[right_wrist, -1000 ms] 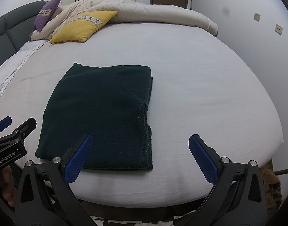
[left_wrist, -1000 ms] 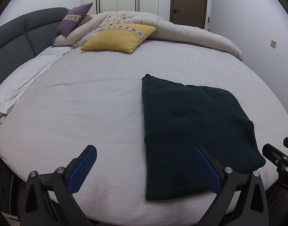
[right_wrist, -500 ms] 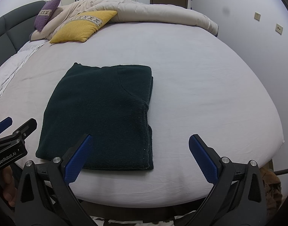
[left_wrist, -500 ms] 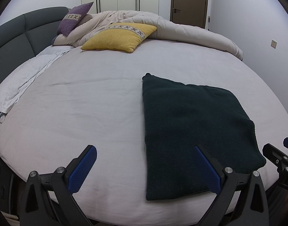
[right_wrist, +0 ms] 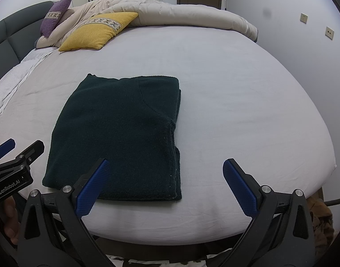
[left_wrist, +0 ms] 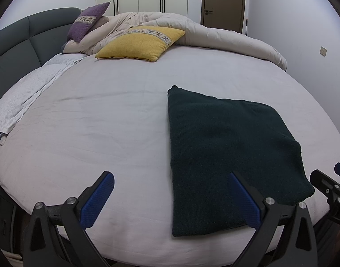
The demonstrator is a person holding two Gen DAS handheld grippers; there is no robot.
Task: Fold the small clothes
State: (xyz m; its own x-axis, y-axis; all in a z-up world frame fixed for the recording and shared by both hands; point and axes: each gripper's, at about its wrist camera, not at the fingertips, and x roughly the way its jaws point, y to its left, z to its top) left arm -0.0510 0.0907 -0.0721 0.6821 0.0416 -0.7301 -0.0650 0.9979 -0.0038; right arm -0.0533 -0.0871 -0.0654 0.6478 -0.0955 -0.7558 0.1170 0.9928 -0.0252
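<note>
Dark green knitted wool, a small sweater (right_wrist: 116, 133) folded into a neat rectangle, lay flat on the pale grey sheet of the bed (right_wrist: 236, 102), near its front edge. My left gripper (left_wrist: 172, 197) and my right gripper (right_wrist: 164, 183) hovered over that edge, fingers spread wide apart and holding nothing; the left sat off the garment's left side, the right by its near right corner. I judged the folding nearly done, with layers stacked along the right edge. Any next move would call for pinching both near corners together and carrying them to the far edge, or simply leaving it. Behind lay a yellow cushion (left_wrist: 141, 43), a purple cushion (left_wrist: 88, 20), a bunched cream duvet (left_wrist: 225, 40), a dark grey padded headboard (left_wrist: 16, 46), white wardrobes and a brown door.
</note>
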